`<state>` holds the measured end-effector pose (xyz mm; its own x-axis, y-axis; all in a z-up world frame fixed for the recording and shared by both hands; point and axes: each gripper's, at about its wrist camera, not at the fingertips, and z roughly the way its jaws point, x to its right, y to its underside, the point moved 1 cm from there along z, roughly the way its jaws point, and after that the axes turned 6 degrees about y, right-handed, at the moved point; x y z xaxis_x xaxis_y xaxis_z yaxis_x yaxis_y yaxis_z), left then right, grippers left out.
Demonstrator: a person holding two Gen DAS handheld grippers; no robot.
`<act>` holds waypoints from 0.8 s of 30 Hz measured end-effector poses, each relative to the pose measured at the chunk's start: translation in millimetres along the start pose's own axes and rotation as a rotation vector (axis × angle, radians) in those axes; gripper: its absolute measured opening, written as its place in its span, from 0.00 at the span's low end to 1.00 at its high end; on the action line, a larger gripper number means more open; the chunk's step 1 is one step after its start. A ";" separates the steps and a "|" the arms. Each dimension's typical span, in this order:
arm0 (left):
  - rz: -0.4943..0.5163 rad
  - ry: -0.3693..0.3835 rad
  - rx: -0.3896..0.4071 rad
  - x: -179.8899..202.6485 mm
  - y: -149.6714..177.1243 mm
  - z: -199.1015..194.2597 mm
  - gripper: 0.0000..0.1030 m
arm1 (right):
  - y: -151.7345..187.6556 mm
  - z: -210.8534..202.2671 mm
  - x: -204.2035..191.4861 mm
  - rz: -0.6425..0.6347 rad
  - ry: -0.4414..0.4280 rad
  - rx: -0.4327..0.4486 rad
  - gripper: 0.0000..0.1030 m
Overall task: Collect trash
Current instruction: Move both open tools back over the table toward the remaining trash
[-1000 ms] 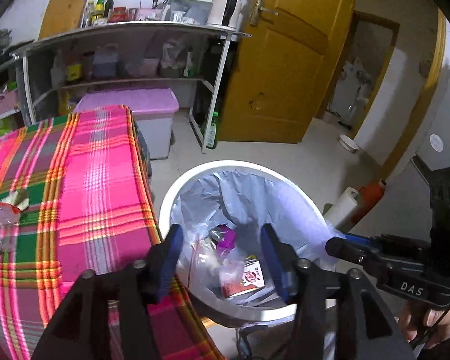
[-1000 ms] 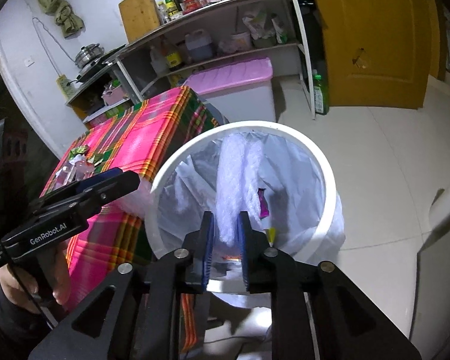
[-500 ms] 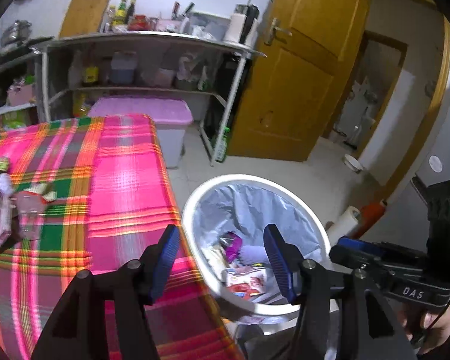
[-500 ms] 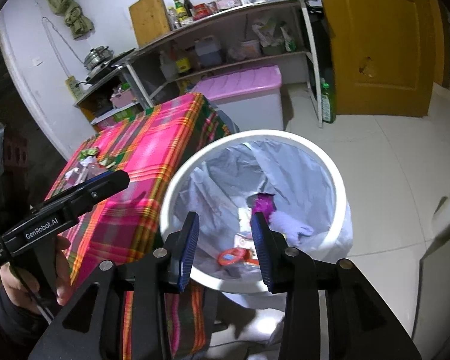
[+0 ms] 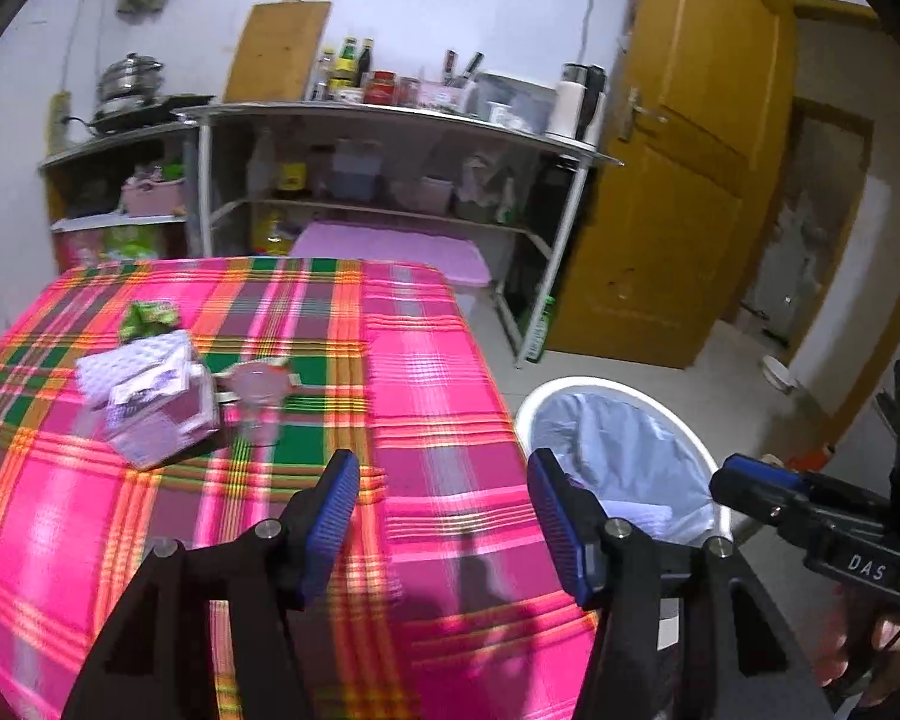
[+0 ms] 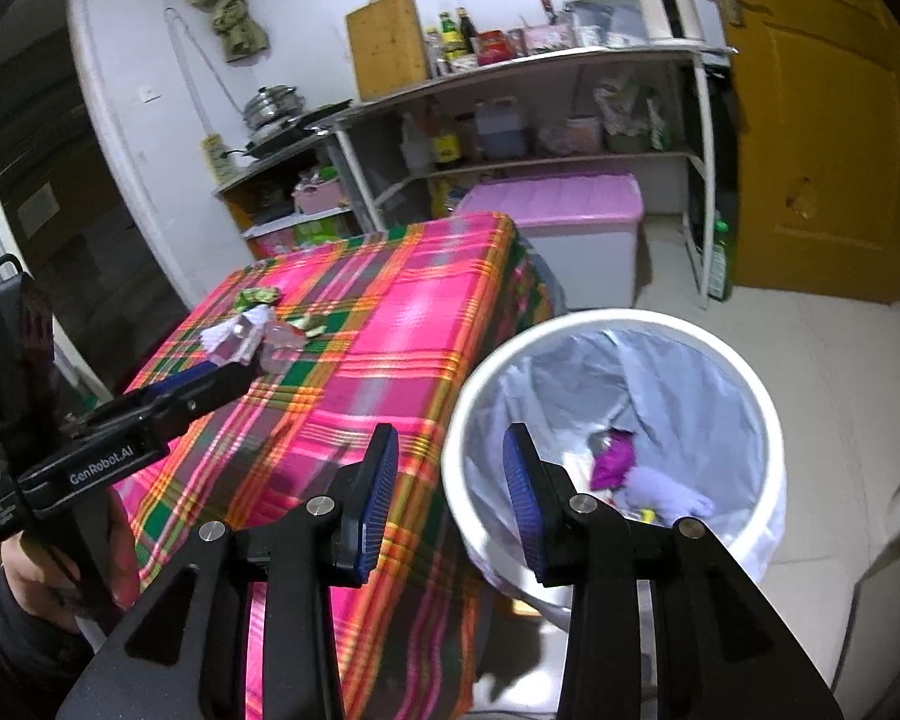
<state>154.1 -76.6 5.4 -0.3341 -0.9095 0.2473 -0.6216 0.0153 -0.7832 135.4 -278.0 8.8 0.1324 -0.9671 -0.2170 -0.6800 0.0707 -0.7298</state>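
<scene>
A white bin (image 6: 756, 396) with a pale liner stands on the floor at the table's right edge. It holds a purple wrapper (image 6: 612, 462) and a lavender piece (image 6: 669, 495). My right gripper (image 6: 450, 441) is open and empty above the gap between the bin's rim and the plaid table (image 6: 390, 324). My left gripper (image 5: 441, 480) hangs open and empty over the plaid table (image 5: 426, 360), with the bin (image 5: 624, 450) to its right. Farther left on the cloth lie a purple-white box (image 5: 150, 405), a clear cup (image 5: 258, 390) and a green wrapper (image 5: 147, 318).
A metal shelf rack (image 6: 570, 114) with bottles and jars lines the back wall. Under it sits a pink-lidded storage box (image 6: 570, 210). A yellow door (image 6: 822, 120) stands at the right and a green bottle (image 6: 720, 258) on the floor by the rack's leg.
My right gripper was shut on a white bubbly piece over the bin; it opened and the piece now lies in the bin. Both grippers swung left and up from the bin toward the table.
</scene>
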 end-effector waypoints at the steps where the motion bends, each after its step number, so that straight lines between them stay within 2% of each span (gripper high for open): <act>1: 0.000 -0.019 0.008 -3.7 1.0 -4.7 0.56 | -0.5 0.1 -3.6 -0.005 -0.004 0.000 0.36; 5: 0.002 -0.075 0.029 -13.9 4.9 -18.4 0.56 | -3.1 4.5 -20.0 -0.034 -0.029 -0.011 0.37; 7: -0.003 -0.102 0.034 -19.1 6.1 -24.1 0.56 | -4.3 7.1 -28.0 -0.049 -0.041 -0.016 0.42; 11: -0.007 -0.140 0.039 -27.5 7.9 -32.7 0.56 | -5.6 12.4 -41.8 -0.078 -0.063 -0.027 0.44; 24: -0.027 -0.196 0.062 -51.7 8.8 -48.3 0.56 | -15.0 31.6 -75.5 -0.148 -0.103 -0.071 0.44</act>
<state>131.7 -9.3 13.3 -0.1702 -0.9727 0.1580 -0.5814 -0.0303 -0.8131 158.4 -198.3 15.6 0.3049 -0.9355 -0.1785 -0.6963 -0.0911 -0.7119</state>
